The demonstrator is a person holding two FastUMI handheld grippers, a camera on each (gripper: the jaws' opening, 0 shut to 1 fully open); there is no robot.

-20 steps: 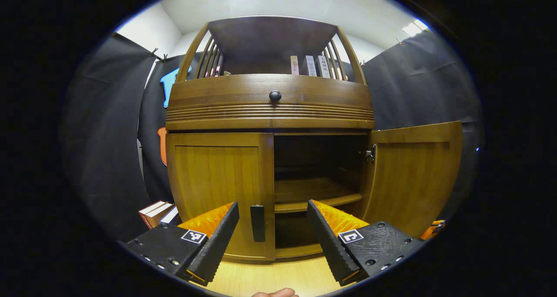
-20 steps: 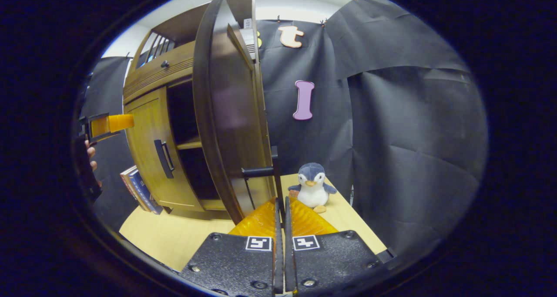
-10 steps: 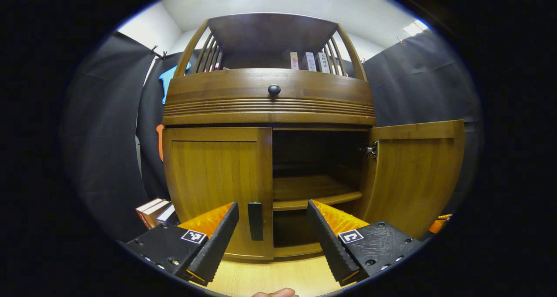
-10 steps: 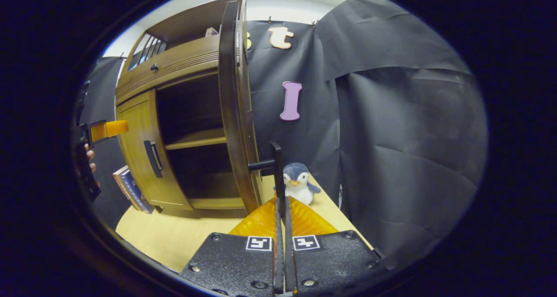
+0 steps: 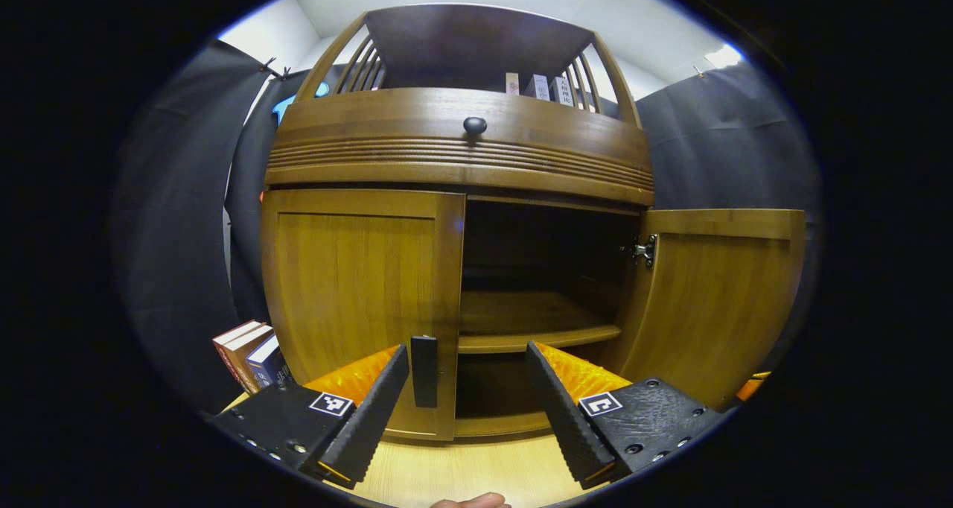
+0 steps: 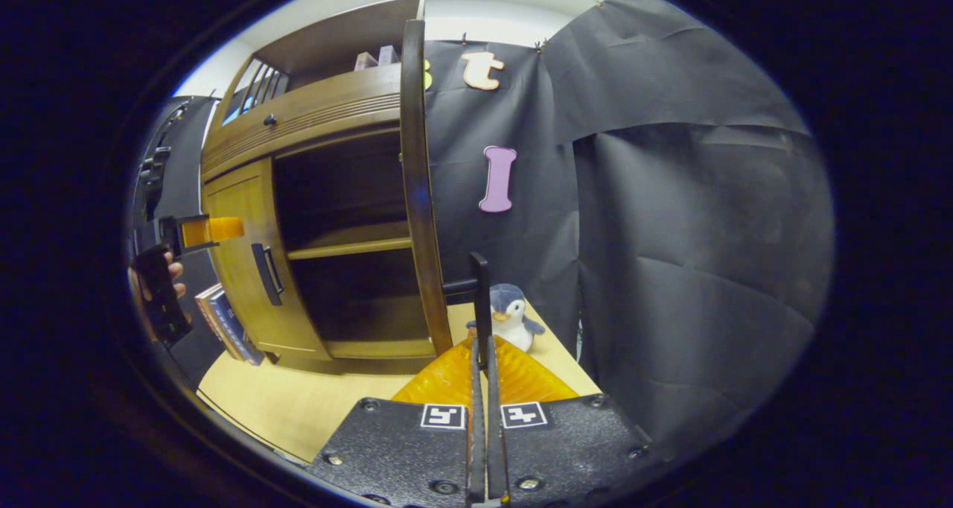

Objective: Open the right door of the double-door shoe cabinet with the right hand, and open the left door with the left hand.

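Note:
The wooden shoe cabinet (image 5: 458,147) faces me in the left gripper view. Its left door (image 5: 354,299) is closed, with a dark vertical handle (image 5: 424,370) at its right edge. My left gripper (image 5: 467,351) is open, and that handle stands between its fingers, close to the left one. The right door (image 5: 715,299) stands swung wide, showing an inner shelf (image 5: 536,329). In the right gripper view I see that right door (image 6: 417,195) edge-on, and my right gripper (image 6: 482,348) is shut on its dark handle (image 6: 480,292). The left gripper (image 6: 201,231) shows at the far left there, held by a hand.
Several books (image 5: 246,348) lean against the cabinet's left side on the light wooden tabletop (image 6: 298,404). A small plush penguin (image 6: 512,316) stands behind the right door near the black cloth wall. More books (image 5: 537,87) stand on the cabinet's top shelf, above a drawer knob (image 5: 474,126).
The right door has swung further open with my right gripper on its handle. My left gripper has come closer to the left door, and its handle now lies between the fingers.

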